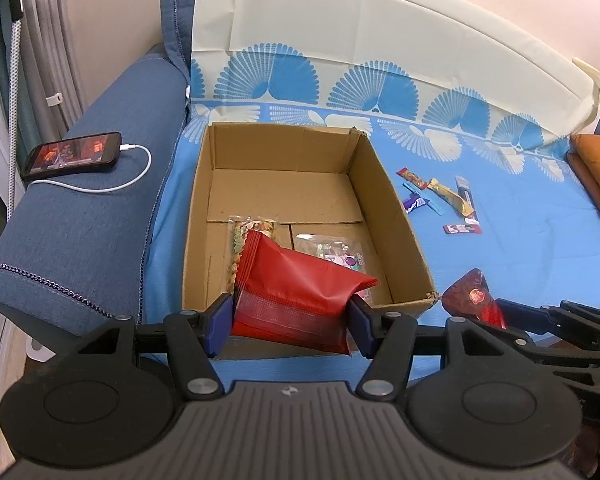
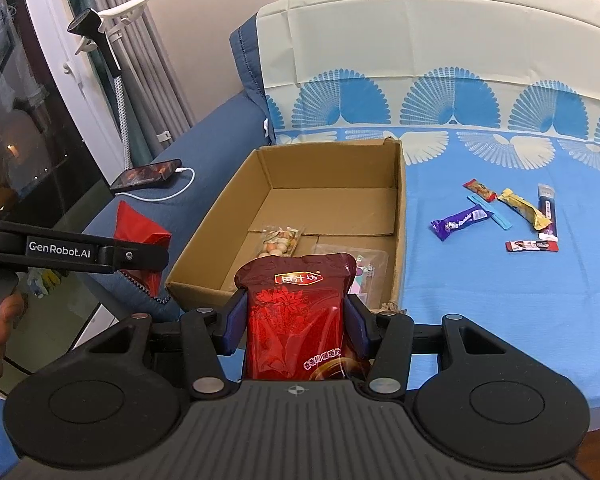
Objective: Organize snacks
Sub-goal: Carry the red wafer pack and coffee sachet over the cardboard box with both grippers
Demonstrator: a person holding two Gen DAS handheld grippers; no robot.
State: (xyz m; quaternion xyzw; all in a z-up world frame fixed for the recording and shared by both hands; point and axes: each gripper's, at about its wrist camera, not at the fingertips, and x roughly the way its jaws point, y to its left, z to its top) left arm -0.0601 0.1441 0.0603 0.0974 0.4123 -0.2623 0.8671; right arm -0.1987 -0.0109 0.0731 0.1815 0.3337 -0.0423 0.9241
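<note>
An open cardboard box (image 1: pixel 392 216) (image 2: pixel 220 216) stands on the blue cloth. Two clear snack packs lie in it: a nut pack (image 1: pixel 256 227) (image 2: pixel 280 240) and a flat pack (image 1: pixel 332 252) (image 2: pixel 370 260). My left gripper (image 1: pixel 290 316) is shut on a plain red bag (image 1: pixel 300 284) at the box's near edge; that bag also shows in the right wrist view (image 2: pixel 138 224). My right gripper (image 2: pixel 296 320) is shut on a dark red printed pouch (image 2: pixel 300 312) (image 1: pixel 474 292) just before the box's near right corner. Several small bars (image 1: pixel 444 200) (image 2: pixel 500 216) lie on the cloth right of the box.
A phone (image 1: pixel 74 156) (image 2: pixel 148 174) on a white charging cable lies on the blue sofa arm to the left. An orange cushion (image 1: pixel 598 168) sits at the far right. A dark glass door (image 2: pixel 20 120) and a stand (image 2: pixel 112 60) are at the left.
</note>
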